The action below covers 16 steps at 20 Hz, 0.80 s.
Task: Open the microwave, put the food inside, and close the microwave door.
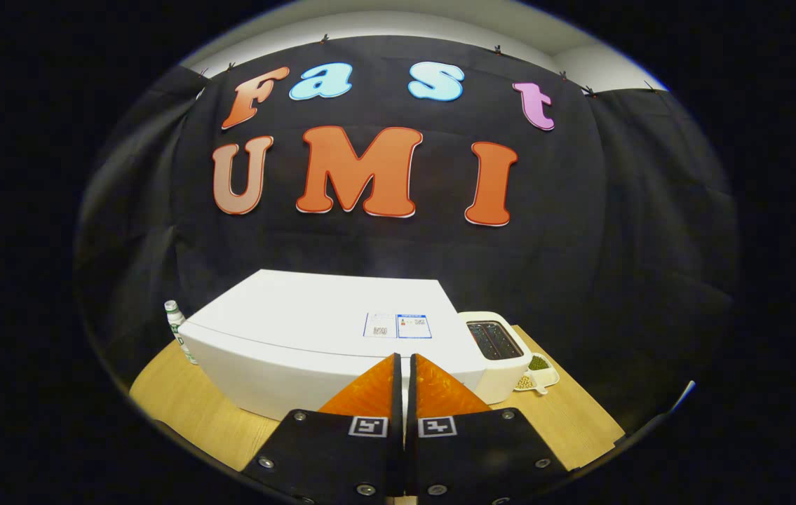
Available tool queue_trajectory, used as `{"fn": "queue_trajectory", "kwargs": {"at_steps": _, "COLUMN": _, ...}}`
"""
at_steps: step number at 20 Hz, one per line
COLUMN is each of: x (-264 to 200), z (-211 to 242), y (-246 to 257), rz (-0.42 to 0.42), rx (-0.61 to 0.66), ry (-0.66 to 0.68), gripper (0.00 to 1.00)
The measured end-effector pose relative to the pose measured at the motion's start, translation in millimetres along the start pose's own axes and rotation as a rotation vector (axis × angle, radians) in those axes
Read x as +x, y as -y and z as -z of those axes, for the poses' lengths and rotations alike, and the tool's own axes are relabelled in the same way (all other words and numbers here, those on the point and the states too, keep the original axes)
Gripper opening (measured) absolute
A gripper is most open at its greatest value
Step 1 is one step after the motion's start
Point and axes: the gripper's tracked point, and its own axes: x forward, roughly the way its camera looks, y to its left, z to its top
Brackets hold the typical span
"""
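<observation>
Gripper view: the claw (405,365) hangs above and in front of the microwave (313,337), its two fingers drawn together with only a thin slit between them and nothing held. The microwave is a white box on the wooden tabletop (180,400), seen from above so that its top face and a strip of its front show; the door looks closed, and no handle or button can be made out from this angle. Two small stickers (398,325) sit on its top, just beyond the fingertips. Touching or just beside its right side stands a pale toaster (497,351) with dark slots, and in front of that a small divided dish (536,375) holding green and pale bits (most likely the food for this task, though that is a guess). A bottle (174,330) with a green label stands behind the microwave's left corner.

Judging by this, nothing of the task is done yet. The risks from here: with the door's grip hidden, the claw could come down on the wrong edge and shove the whole microwave back instead of opening it. The dish is shallow and light, so a crooked pinch on its rim could tip it and spill the contents. It also sits close to the toaster, so there is little room to approach.
</observation>
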Motion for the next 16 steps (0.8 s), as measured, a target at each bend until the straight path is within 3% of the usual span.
{"fn": "queue_trajectory", "kwargs": {"at_steps": 5, "x": -34.0, "z": -84.1, "y": 35.8, "rz": -0.015, "rx": -0.002, "ry": 0.083, "gripper": 0.09}}
{"fn": "queue_trajectory", "kwargs": {"at_steps": 7, "x": -49.6, "z": -115.3, "y": 39.8, "rz": -0.028, "rx": -0.006, "ry": 0.128, "gripper": 0.23}}
{"fn": "queue_trajectory", "kwargs": {"at_steps": 8, "x": -56.4, "z": -124.5, "y": 43.7, "rz": -0.034, "rx": -0.002, "ry": 0.140, "gripper": 0.38}}
{"fn": "queue_trajectory", "kwargs": {"at_steps": 9, "x": -61.5, "z": -133.1, "y": 47.5, "rz": -0.032, "rx": 0.002, "ry": 0.149, "gripper": 0.46}}
{"fn": "queue_trajectory", "kwargs": {"at_steps": 12, "x": -72.4, "z": -153.2, "y": 61.9, "rz": -0.024, "rx": 0.030, "ry": 0.175, "gripper": 0.92}}
{"fn": "queue_trajectory", "kwargs": {"at_steps": 13, "x": -75.3, "z": -157.1, "y": 63.6, "rz": -0.028, "rx": 0.047, "ry": 0.182, "gripper": 0.98}}
{"fn": "queue_trajectory", "kwargs": {"at_steps": 16, "x": -77.9, "z": -159.9, "y": 68.2, "rz": -0.040, "rx": 0.081, "ry": 0.195, "gripper": 0.98}}
